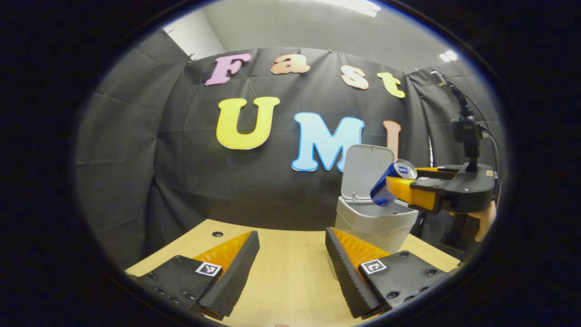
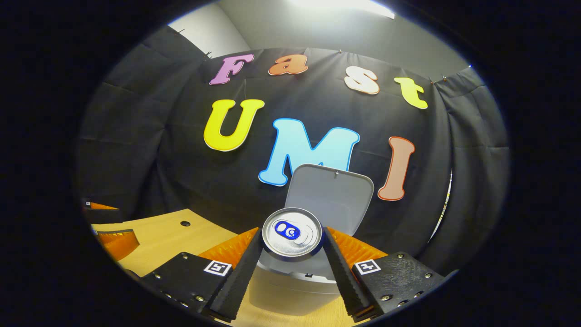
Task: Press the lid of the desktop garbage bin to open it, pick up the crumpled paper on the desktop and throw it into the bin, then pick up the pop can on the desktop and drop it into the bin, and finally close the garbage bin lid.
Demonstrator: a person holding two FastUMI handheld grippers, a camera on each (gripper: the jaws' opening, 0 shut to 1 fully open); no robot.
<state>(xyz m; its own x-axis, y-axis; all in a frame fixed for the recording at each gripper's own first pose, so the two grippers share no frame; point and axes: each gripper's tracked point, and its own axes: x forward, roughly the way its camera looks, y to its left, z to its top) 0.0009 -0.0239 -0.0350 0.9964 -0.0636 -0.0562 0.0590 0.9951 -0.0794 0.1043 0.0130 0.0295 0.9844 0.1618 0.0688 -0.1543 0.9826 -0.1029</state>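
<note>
- Right gripper (image 2: 291, 254): clamped on the pop can (image 2: 292, 233), one finger (image 2: 240, 272) pressing each side of the can body; can top with pull tab facing the camera in the right gripper view
- Same grasp seen from the left gripper view: right gripper (image 1: 399, 186) at the right of the scene, reaching in from the right, holding the blue pop can (image 1: 391, 182) tilted, silver top up and to the right, lower end down and to the left
- Can held in the air above the open mouth of the garbage bin (image 1: 376, 223); lower end just over the rim, contact with the bin not discernible
- Bin lid (image 1: 365, 171) raised, standing up at the far side of the bin, inner face toward the camera; lid (image 2: 329, 194) also visible behind the can in the right gripper view
- Bin body (image 2: 290, 290) directly beneath the can in the right gripper view
- Bin standing on the wooden desktop (image 1: 281, 268), toward its far right part, near the black cloth wall (image 1: 181, 159)
- Left gripper (image 1: 292, 268): spread wide, nothing between the fingers (image 1: 233, 272), bare desktop showing in the gap; low over the near part of the desktop, left of the bin and well apart from it
- Hand (image 1: 485, 218) partly visible under the right gripper's body at the far right
- Small dark hole (image 1: 217, 234) in the desktop at the far left
</note>
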